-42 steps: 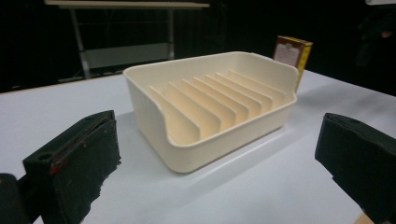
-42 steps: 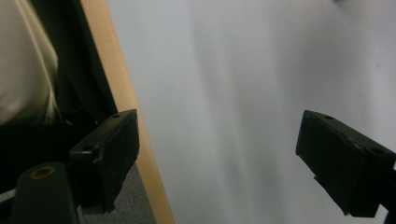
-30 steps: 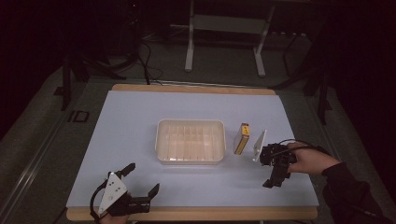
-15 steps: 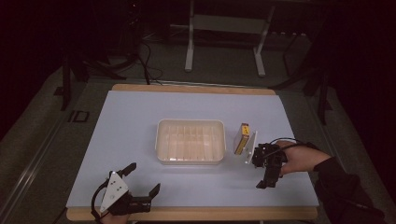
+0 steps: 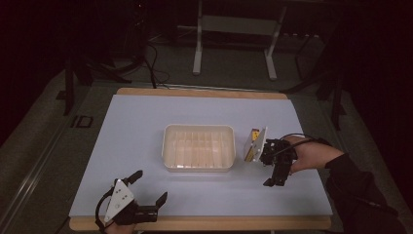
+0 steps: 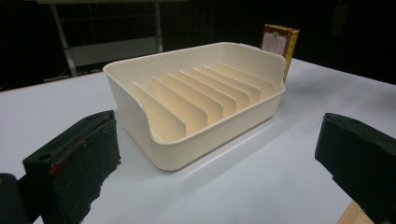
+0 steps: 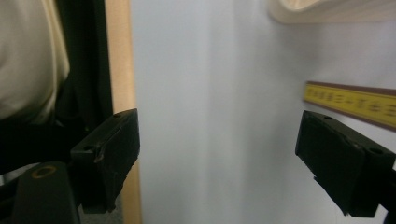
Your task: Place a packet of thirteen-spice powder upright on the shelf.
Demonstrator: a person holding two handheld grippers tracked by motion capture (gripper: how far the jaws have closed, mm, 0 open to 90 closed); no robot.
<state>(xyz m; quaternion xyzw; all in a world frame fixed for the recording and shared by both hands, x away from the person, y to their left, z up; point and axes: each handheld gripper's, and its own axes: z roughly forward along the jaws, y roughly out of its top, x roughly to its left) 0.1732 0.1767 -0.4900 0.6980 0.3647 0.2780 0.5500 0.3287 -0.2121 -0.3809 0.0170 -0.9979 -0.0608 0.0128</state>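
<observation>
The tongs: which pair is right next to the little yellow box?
The right tongs, beside the yellow and dark red cardboard box standing right of the cream plastic slotted tray. The left tongs sit far off by the table's near edge.

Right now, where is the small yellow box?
In the high view the small yellow box stands on the white table, just right of the cream slotted tray, with the right tongs open and empty beside it.

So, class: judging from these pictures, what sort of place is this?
Probably a lab or recording workspace, not a home: a pale covered table with a wooden edge stands in a dark room, trailing cables on the floor, and a metal stand frame is behind it.
</observation>
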